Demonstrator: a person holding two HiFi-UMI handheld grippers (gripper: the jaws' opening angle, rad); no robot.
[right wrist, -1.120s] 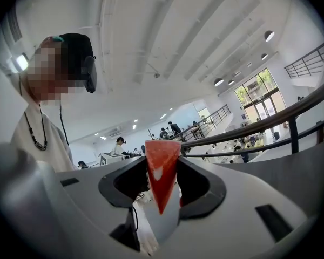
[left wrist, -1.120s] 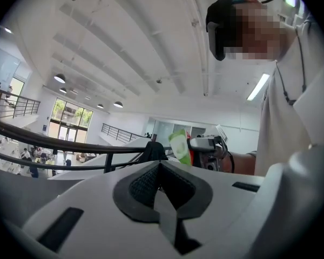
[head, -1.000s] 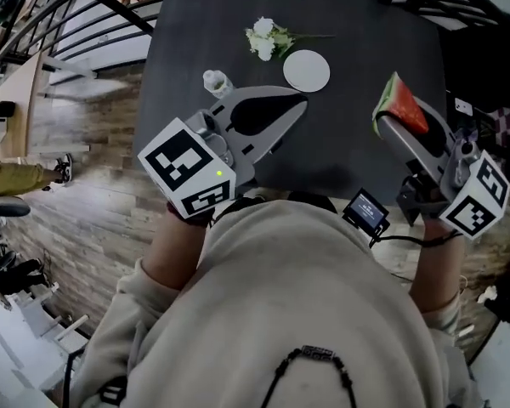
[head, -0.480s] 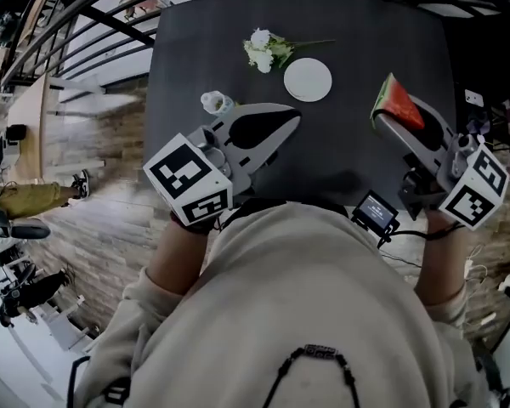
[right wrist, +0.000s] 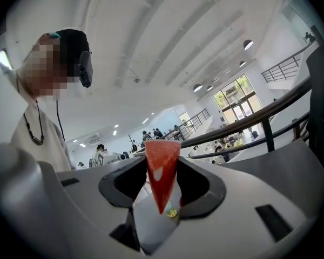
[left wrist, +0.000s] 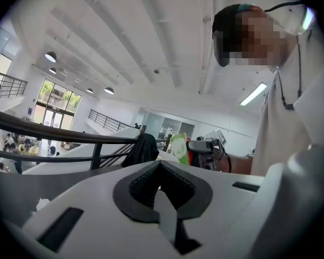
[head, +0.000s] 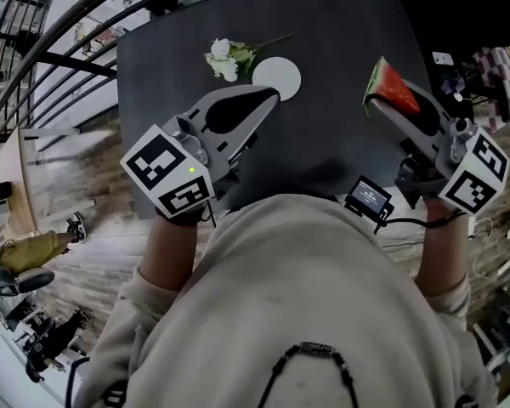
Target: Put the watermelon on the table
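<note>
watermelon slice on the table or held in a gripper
Held. In the right gripper view the watermelon slice stands clamped by the right gripper; the head view shows it at the jaw tips, over the table.

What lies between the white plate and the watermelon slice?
Nothing: in the head view the dark table is bare between the white plate and the watermelon slice, which the right gripper holds.
</note>
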